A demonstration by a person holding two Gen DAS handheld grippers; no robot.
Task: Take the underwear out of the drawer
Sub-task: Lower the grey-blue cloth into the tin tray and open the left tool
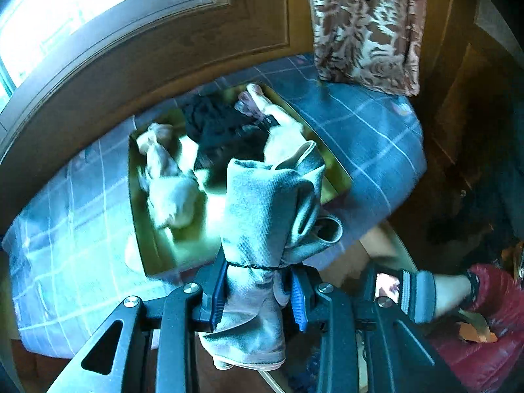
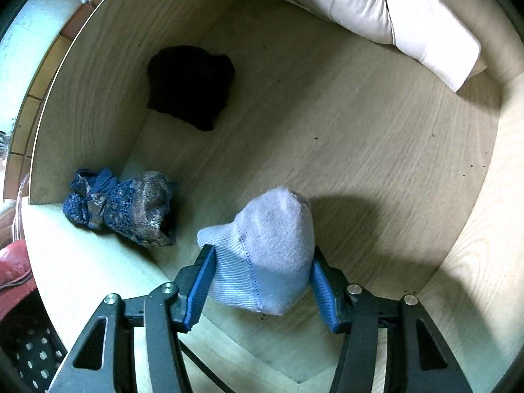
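Observation:
In the left wrist view my left gripper (image 1: 257,268) is shut on a grey ribbed underwear roll (image 1: 265,203) tied with a thin black band. It hangs over the near edge of a shallow box (image 1: 140,229) that lies on a bed and holds white (image 1: 170,190) and black (image 1: 222,127) underwear bundles. In the right wrist view my right gripper (image 2: 262,252) is inside the wooden drawer (image 2: 360,163), its blue pads pressed on both sides of a pale blue underwear roll (image 2: 268,249). A black bundle (image 2: 190,85), a blue lace bundle (image 2: 121,206) and a cream roll (image 2: 393,23) lie on the drawer floor.
The bed has a blue checked cover (image 1: 360,137). A patterned curtain (image 1: 366,26) hangs behind it and a bright window (image 1: 82,9) is at the upper left. A person's hand (image 1: 422,291) with a red sleeve (image 1: 484,327) is at the lower right.

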